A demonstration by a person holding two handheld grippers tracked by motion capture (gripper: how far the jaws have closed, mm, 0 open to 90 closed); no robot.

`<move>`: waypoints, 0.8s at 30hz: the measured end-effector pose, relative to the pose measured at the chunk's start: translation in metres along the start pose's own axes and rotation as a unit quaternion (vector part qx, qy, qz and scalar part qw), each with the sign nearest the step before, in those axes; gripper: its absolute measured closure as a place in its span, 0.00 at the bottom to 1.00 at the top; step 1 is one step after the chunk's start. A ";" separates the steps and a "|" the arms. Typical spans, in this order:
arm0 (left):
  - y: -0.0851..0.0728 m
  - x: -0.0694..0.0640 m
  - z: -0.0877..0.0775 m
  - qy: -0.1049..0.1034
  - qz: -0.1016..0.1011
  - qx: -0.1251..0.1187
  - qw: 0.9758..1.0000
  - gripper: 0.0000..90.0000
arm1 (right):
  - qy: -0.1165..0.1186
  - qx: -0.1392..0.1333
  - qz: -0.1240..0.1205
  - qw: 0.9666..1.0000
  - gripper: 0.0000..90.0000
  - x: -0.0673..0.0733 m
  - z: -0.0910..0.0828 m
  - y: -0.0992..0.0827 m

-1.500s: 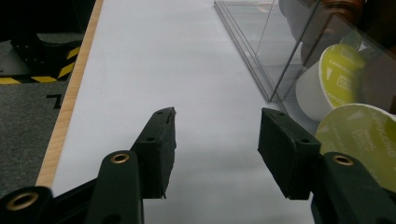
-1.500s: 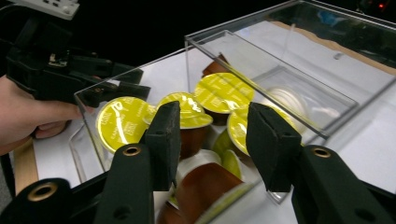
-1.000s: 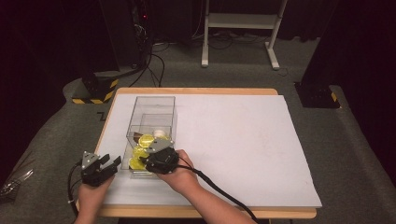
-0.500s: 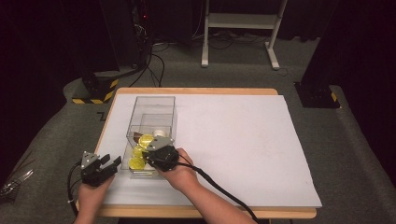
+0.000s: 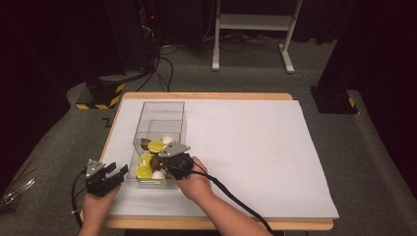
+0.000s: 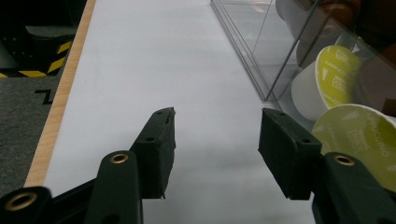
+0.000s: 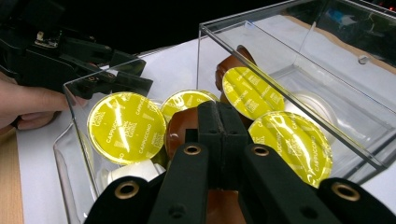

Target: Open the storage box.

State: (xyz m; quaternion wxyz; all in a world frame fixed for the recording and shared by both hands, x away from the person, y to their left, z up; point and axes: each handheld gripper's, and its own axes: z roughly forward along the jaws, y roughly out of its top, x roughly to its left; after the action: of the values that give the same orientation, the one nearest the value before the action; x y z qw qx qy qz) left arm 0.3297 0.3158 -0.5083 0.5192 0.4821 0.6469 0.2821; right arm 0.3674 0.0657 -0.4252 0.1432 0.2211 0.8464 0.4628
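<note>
Coffee capsules: right gripper closing down inside the clear box

Coffee capsules with yellow foil lids (image 5: 156, 146), some on brown plastic cups and some on white, are lying heaped in the near end of the clear rectangular plastic box (image 5: 160, 109) on the white table sheet (image 5: 255, 147). From the high view, the right gripper (image 5: 162, 162) is dipping into that near end, while the left gripper (image 5: 115, 173) is resting just beside the box's outer wall.

In the left gripper view, the left jaws are standing apart with nothing between them, the box wall just to their side.

In the right gripper view, the right jaws have just been closing and are now meeting tip to tip against a glossy brown capsule cup (image 7: 182, 128); whether they are pinching its rim I cannot tell. Judging from this, the grip is looking doubtful: checking it before lifting, rising straight up clear of the walls and keeping the left gripper ready to steady the box would be wise
</note>
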 end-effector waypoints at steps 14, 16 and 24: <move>-0.001 -0.001 0.001 0.001 0.013 0.011 1.000 0.48 | -0.005 -0.021 0.006 1.000 1.00 -0.003 -0.011 0.001; -0.001 -0.001 0.001 0.002 0.013 0.012 1.000 0.47 | -0.005 -0.025 0.008 1.000 1.00 -0.003 -0.013 0.001; -0.002 -0.003 0.002 0.004 0.016 0.014 1.000 0.46 | -0.006 -0.039 0.010 0.999 1.00 -0.004 -0.020 0.004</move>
State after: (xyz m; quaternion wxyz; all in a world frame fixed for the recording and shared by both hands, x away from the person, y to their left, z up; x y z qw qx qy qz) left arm 0.3311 0.3124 -0.5096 0.5054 0.4983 0.6450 0.2831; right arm 0.3629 0.0508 -0.4114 0.1524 0.2265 0.8247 0.4953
